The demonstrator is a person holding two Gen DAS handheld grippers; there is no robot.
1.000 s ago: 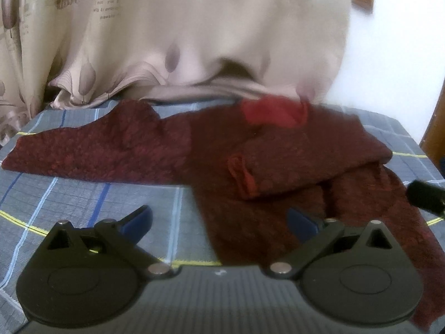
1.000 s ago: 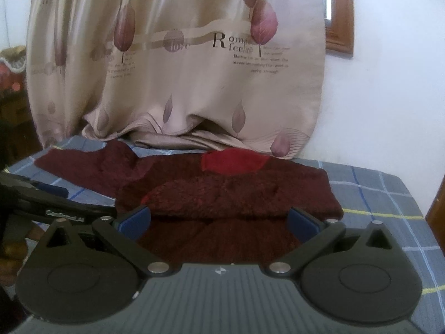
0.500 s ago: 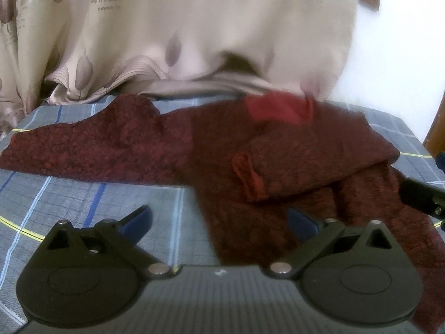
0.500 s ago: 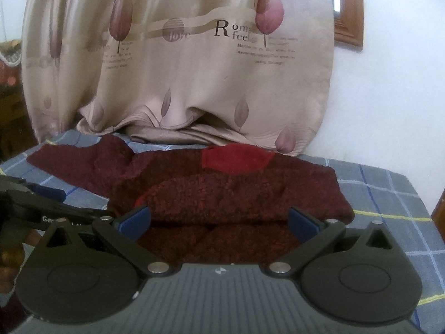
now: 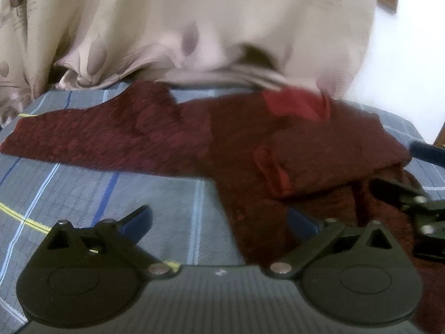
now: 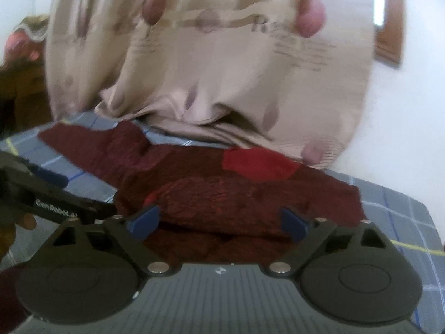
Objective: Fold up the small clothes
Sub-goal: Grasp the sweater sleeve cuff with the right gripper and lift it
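"GenRobot" is read in white on the black arm of the left claw, seen only in the right wrist view; an "R" and some blurred lines of print are made out on the beige curtain, but no word can be read. A dark red sweater is laid on a grey checked cloth below the curtain, with one sleeve folded across the body and the other stretched flat to the left. A brighter red collar is seen at its far edge. The left claw is held spread above the sweater's near edge, nothing pinched. The right claw is closing, its blue pads apart over the sweater, no fabric pressed. In the left view the right claw is seen at the sweater's right side. A wooden frame is shown on the white wall.
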